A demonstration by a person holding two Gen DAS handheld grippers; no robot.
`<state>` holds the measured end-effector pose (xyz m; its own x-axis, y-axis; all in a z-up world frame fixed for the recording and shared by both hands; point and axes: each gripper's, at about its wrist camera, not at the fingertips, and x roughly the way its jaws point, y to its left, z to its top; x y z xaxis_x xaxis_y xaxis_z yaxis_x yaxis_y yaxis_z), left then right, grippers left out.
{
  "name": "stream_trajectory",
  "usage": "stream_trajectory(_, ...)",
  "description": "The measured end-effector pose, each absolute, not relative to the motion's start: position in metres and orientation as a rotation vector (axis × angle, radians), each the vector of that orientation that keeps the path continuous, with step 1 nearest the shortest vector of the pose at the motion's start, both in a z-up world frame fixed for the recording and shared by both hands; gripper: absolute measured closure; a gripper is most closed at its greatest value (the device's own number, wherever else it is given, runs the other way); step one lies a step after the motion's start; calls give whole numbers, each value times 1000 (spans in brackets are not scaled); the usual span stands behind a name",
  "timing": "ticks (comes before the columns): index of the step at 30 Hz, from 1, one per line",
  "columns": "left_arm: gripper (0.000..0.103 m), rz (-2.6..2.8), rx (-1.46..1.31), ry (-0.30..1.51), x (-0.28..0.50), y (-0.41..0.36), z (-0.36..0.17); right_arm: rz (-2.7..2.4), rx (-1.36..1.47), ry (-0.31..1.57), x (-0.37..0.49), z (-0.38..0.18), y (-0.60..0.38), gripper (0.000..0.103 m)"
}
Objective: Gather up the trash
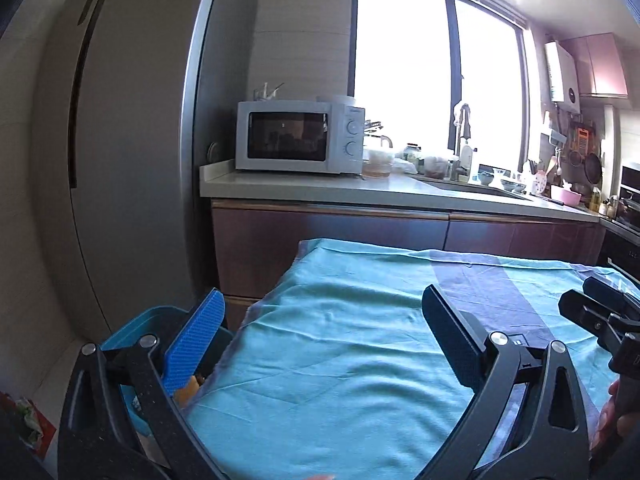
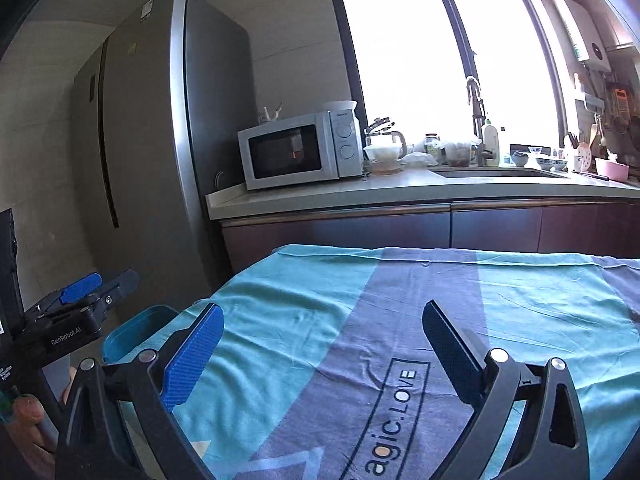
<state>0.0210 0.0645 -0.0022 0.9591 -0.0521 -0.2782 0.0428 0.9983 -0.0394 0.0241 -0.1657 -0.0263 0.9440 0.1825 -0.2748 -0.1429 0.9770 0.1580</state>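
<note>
Both grippers, left gripper [image 1: 324,340] and right gripper [image 2: 324,344], stand spread and empty over the cloth [image 2: 320,300]; no trash shows except something orange in the bin [image 1: 132,328] at the table's left edge, so its handling cannot be judged.

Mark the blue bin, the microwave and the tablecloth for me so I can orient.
blue bin [image 2: 132,330]: right wrist view, on its rim at the table's left edge.
microwave [image 1: 286,136]: left wrist view, on its dark door window.
tablecloth [image 2: 280,292]: right wrist view, on a bare turquoise patch.

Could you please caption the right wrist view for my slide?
Open right gripper above a bare teal tablecloth, blue bin at its left edge.
</note>
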Motion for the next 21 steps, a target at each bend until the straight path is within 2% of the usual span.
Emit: stream_trajectory(21,6,-94,29,234,4,16,-5,35,150,213,-10,-24,-201,7)
